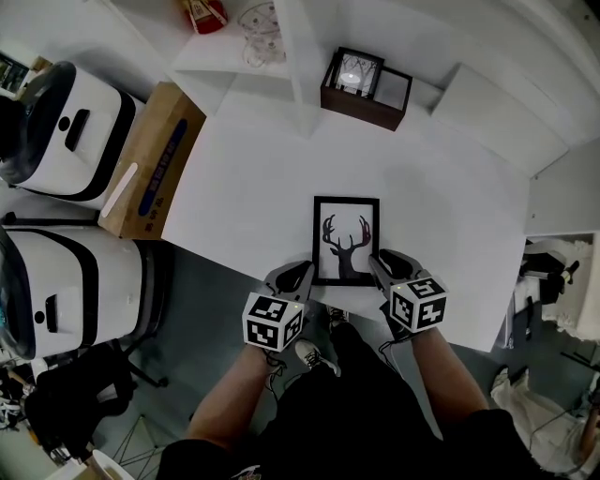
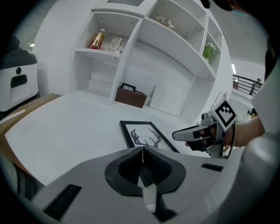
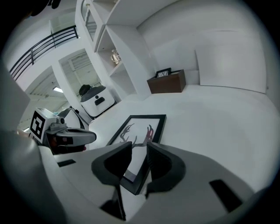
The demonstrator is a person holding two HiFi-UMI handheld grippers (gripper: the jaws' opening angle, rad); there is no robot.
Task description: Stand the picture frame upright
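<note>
Surface: white tabletop (image 1: 450,216), black-framed antler picture (image 1: 346,240) flat just ahead of 2 grippers; left gripper (image 1: 303,271) clenched, empty; right gripper (image 1: 379,262) released over its near corner. Beyond: white shelving (image 2: 144,52).

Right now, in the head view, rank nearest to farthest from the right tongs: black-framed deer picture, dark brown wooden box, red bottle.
1. Black-framed deer picture, beside the right tongs.
2. Dark brown wooden box, back of table.
3. Red bottle, far-left shelf.
</note>
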